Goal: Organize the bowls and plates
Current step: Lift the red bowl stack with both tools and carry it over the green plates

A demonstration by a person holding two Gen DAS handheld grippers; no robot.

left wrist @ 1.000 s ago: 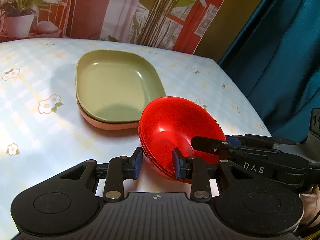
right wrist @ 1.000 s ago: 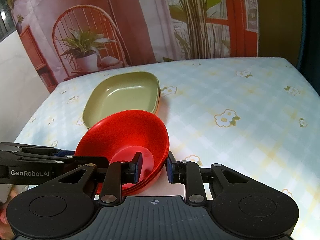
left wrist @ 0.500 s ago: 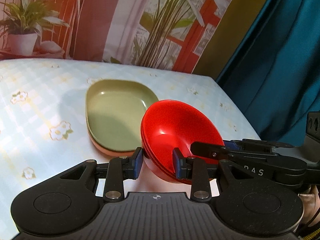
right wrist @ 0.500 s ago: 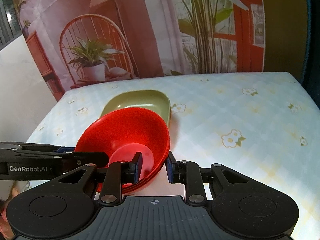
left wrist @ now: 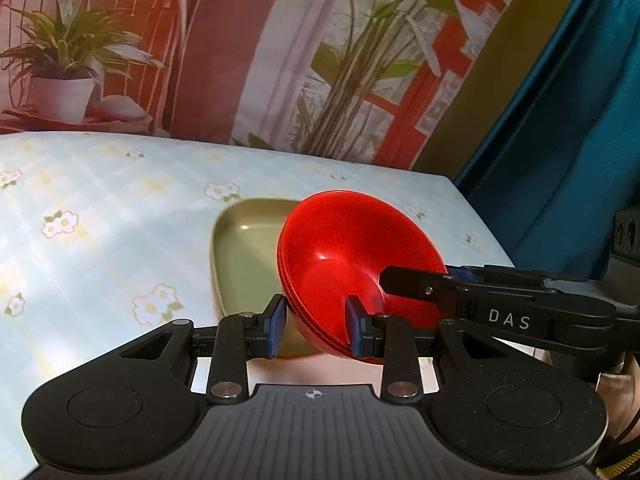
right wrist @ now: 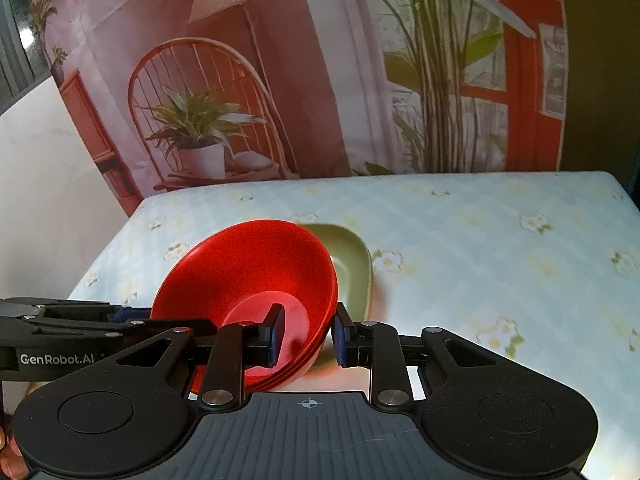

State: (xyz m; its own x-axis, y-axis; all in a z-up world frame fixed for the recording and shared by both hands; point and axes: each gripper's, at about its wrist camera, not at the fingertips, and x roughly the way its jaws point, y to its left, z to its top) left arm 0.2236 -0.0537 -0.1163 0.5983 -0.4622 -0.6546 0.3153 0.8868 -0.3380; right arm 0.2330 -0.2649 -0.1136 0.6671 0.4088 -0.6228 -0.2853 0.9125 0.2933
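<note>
Stacked red bowls (left wrist: 352,248) gripped at opposite rims by left gripper (left wrist: 316,324) and right gripper (right wrist: 306,334) fingers, green plate (right wrist: 352,264) half hidden behind

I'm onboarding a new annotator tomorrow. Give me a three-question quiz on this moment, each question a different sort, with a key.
1. True or false: the red bowls are gripped by both the left gripper and the right gripper.
2. Multiple choice: the green plate is A) on the flowered tablecloth, B) in the left gripper, C) upside down.
3. Fill in: the bowl rims are clamped on ___ sides.

Key: 1 true; 2 A; 3 opposite.
</note>
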